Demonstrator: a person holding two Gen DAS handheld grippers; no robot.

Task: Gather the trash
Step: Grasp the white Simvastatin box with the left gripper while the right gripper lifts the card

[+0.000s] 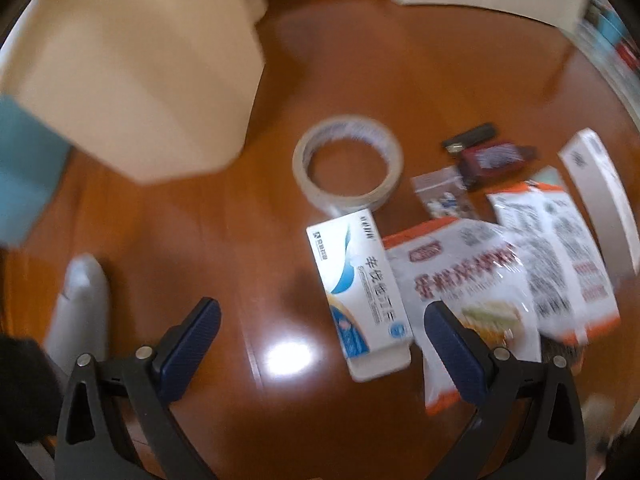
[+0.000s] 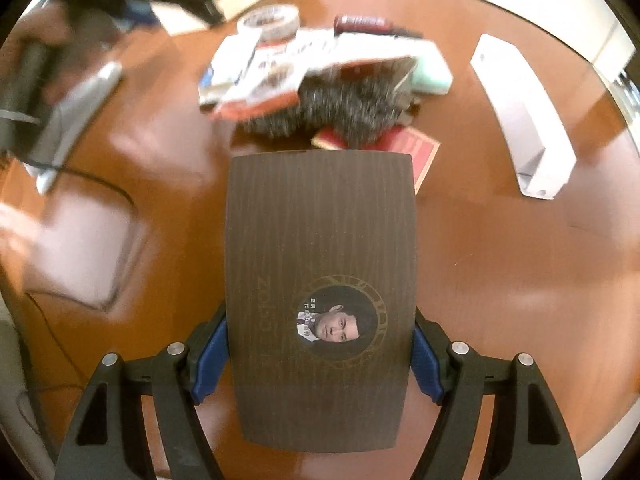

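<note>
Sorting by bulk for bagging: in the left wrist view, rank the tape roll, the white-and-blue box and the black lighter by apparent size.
1. White-and-blue box and tape roll: they look alike, and the box lies nearer the camera, so no ranking.
2. Black lighter: clearly smallest.

Warm indoor light, glare on the tabletop (image 1: pixel 288 354), motion blur, fisheye-warped edges.

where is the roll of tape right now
In the left wrist view, the roll of tape lies flat on the wooden table, just beyond the white medicine box and beside the big cardboard box.
</note>
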